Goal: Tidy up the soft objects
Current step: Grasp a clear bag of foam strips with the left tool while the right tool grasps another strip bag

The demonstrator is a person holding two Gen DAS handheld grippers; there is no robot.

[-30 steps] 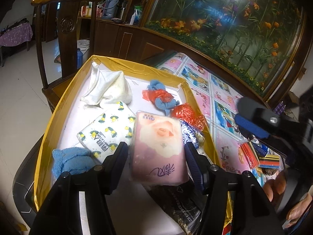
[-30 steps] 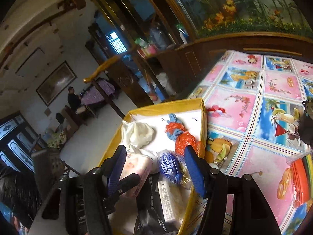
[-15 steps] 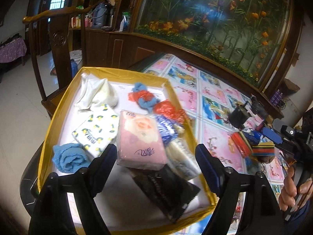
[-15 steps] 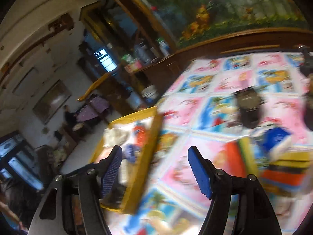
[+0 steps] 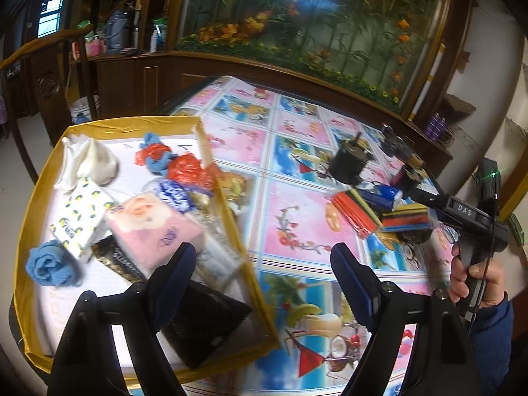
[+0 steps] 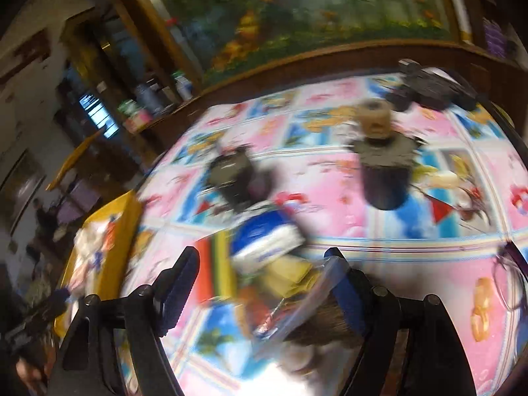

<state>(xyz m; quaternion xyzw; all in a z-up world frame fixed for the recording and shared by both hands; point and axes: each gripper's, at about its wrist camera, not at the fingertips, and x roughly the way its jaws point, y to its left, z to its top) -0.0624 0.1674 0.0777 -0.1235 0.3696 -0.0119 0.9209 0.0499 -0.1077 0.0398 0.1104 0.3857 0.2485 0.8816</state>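
Tissue packs, rolled cloths and crinkly bags fill a gold-rimmed tray [image 5: 231, 217] that lies ahead and to the left of the left gripper [image 5: 262, 280]; a pink tissue pack [image 5: 151, 231] printed with a rose sits just beyond that gripper's left finger, its long axis running diagonally away and to the left; beside it, further left, lies a white tissue pack [image 5: 79, 217] with a lemon pattern, tilted on the same diagonal; a rolled blue cloth [image 5: 49, 265] rests near the tray's left rim, a crumpled white cloth [image 5: 90, 161] at its far corner, and a red bag [image 5: 189, 168] against the far right rim; a black packet [image 5: 204, 326] lies flat under the left finger, pointing toward the tray's near right corner. The left gripper's jaws stand wide apart with nothing between them, having just been opening; they straddle the tray's right rim, with bare flowered tablecloth [image 5: 297, 224] open ahead and to the right. The right gripper [image 6: 264, 283] also has its jaws spread wide, just opened, hovering over a blurred heap: a blue and white pack [image 6: 264, 237] directly ahead between the fingers, striped red and yellow packs [image 6: 214, 264] by the left finger, a clear bag [image 6: 307, 300] against the right finger; whether that finger touches it cannot be told. Beyond stand two dark jars [image 6: 386, 178], with open cloth to the right.
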